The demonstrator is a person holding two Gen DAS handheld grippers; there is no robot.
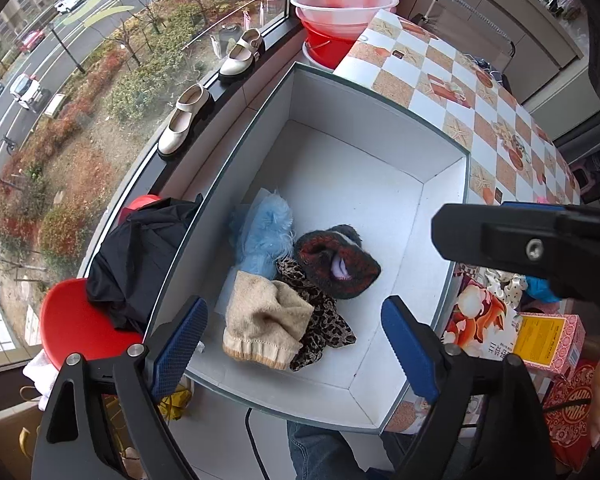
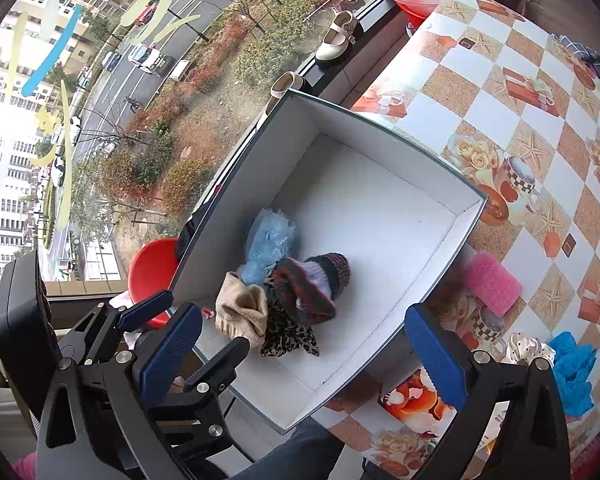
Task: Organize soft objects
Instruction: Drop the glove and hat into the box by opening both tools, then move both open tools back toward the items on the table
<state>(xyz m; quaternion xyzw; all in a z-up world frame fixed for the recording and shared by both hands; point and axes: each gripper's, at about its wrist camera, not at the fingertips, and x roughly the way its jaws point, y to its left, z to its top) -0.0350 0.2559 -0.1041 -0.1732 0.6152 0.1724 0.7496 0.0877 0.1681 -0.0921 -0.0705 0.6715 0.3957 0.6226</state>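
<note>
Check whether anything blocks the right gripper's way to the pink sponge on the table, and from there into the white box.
Nothing visible blocks either leg. The right gripper is open and empty above the box's near corner. The pink sponge lies uncovered on the tablecloth, beside the white box. Only that low wall separates them, and the floor inside is bare there.

Left wrist cam looks steeply down from just above the near end of the white box (image 1: 380, 152), its own blue fingers (image 1: 180, 344) framing the bottom edge. Right wrist cam looks down at a shallower angle from the box's near right side, slightly further back, taking in more of the checkered table (image 2: 500, 100). Both share the box interior, the pile of soft items (image 2: 284, 292), the window (image 1: 60, 120) and the windowsill shoes (image 1: 188, 116).
</note>
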